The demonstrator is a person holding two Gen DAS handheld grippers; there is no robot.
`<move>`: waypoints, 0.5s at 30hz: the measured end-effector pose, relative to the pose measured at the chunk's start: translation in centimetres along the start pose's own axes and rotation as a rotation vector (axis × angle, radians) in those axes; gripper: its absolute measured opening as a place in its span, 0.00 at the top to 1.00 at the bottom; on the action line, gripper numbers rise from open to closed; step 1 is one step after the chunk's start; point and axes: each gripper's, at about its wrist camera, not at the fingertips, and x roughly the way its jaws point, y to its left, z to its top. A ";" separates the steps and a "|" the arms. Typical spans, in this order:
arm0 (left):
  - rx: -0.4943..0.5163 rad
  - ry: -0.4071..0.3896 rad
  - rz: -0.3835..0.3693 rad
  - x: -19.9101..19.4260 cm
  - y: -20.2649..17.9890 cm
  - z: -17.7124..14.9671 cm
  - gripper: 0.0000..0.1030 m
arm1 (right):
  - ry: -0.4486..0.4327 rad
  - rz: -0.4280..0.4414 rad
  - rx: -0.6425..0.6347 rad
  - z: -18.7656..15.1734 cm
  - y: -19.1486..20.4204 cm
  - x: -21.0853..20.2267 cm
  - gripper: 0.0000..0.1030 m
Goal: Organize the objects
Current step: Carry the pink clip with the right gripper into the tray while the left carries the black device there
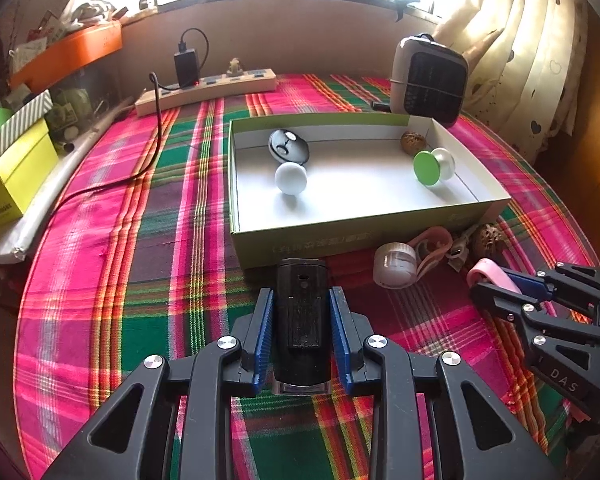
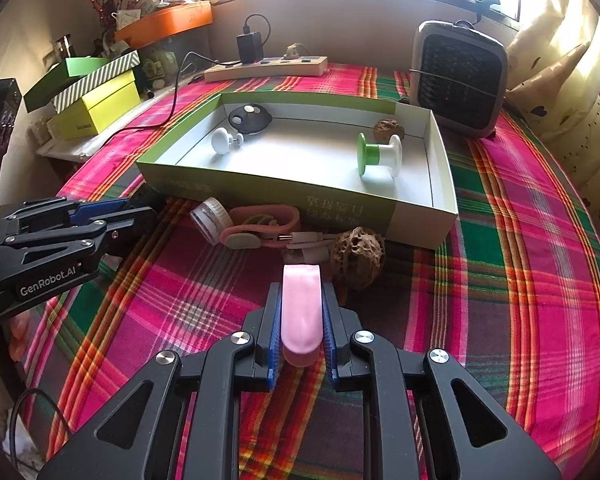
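I have something in each hand. My left hand-held gripper [image 1: 302, 322] is closed onto a black rectangular plastic device [image 1: 301, 312], its blue pads pressed to the two long sides. My right hand-held gripper [image 2: 302, 316] is clamped the same way on a glossy pink oblong object [image 2: 302, 312] – I can't tell what it is. Both sit low over the plaid cloth on the worktop [image 1: 140, 240], just short of the near wall of the shallow green-and-white cardboard box [image 1: 356, 236].

I judge this to be the carry step: both pieces picked up, neither yet in the box. Next, each needs lifting over the near wall and setting on bare white floor, clear of what already lies there – a black round disc [image 1: 289, 146], a white knob [image 1: 291, 178], a green-and-white spool [image 1: 434, 166] and a walnut [image 1: 412, 143] in the far corner.

Unsorted in front of the box are a small clear jar with a white lid [image 2: 212, 220], a pink looped strap with a cable [image 2: 264, 224] and a second, larger walnut [image 2: 358, 256].

Readable writing: "GenRobot.AI" on the left gripper's body as seen from the right wrist, "DAS" on the right gripper's body as seen from the left wrist. The box front carries Chinese characters too blurred for me to read.
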 end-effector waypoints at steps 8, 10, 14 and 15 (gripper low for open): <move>0.004 -0.014 -0.008 -0.7 -0.3 0.0 0.76 | -0.002 0.018 -0.004 0.1 0.5 -0.1 0.82; 0.006 -0.014 -0.008 -0.7 -0.4 -0.1 0.76 | -0.004 0.021 -0.005 0.1 0.5 -0.2 0.82; 0.006 -0.016 -0.009 -0.9 -0.5 -0.1 0.76 | -0.011 0.024 -0.010 0.3 0.7 -0.5 0.82; 0.007 -0.017 -0.010 -0.9 -0.5 -0.1 0.76 | -0.013 0.025 -0.010 0.3 0.7 -0.6 0.82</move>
